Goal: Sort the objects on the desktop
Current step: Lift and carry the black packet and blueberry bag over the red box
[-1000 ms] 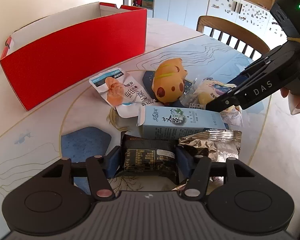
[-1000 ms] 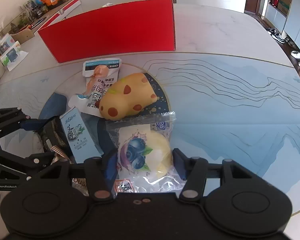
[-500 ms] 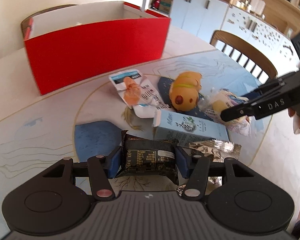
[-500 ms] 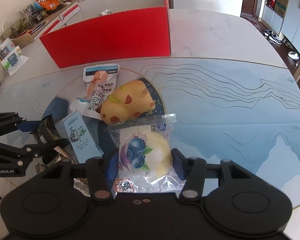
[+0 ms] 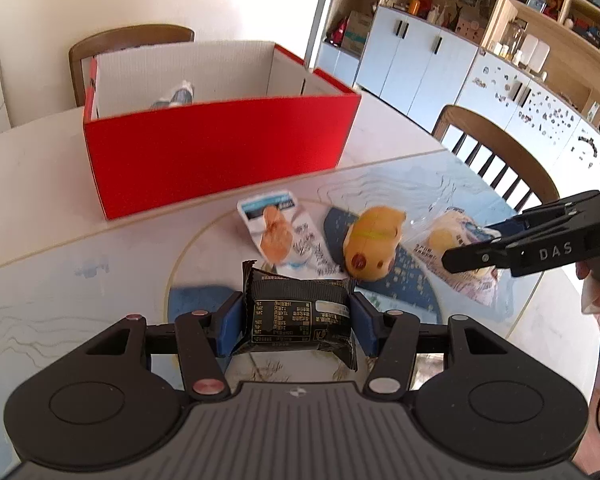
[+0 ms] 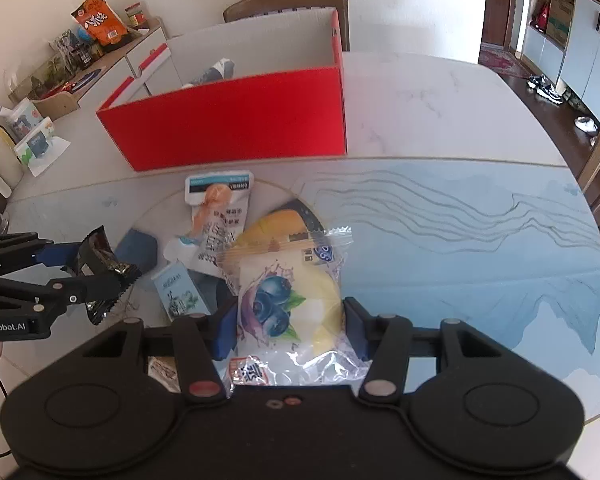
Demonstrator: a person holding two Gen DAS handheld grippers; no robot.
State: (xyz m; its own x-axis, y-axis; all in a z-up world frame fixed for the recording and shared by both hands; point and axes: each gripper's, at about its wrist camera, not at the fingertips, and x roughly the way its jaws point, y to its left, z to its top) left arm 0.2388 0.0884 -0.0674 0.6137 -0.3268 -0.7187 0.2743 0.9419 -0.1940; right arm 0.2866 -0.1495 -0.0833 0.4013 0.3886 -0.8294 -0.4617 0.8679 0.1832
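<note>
L gripper (image 5: 296, 322): pinching black pack (image 5: 300, 314), long axis across jaws, held off table. R gripper (image 6: 290, 328): pinching blueberry bag (image 6: 288, 304). Red box (image 5: 220, 156) straight ahead; L nearer.

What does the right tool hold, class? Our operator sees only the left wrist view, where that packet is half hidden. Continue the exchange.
Observer: The right tool is shut on a clear bread packet printed with blueberries.
Operator: Anything under my black snack packet?
Observer: Beside the left tool, a pale blue carton lies on the table.
Operator: Is the red box near shelves?
Observer: A low cabinet with an orange snack bag on top stands past one end of it.
</note>
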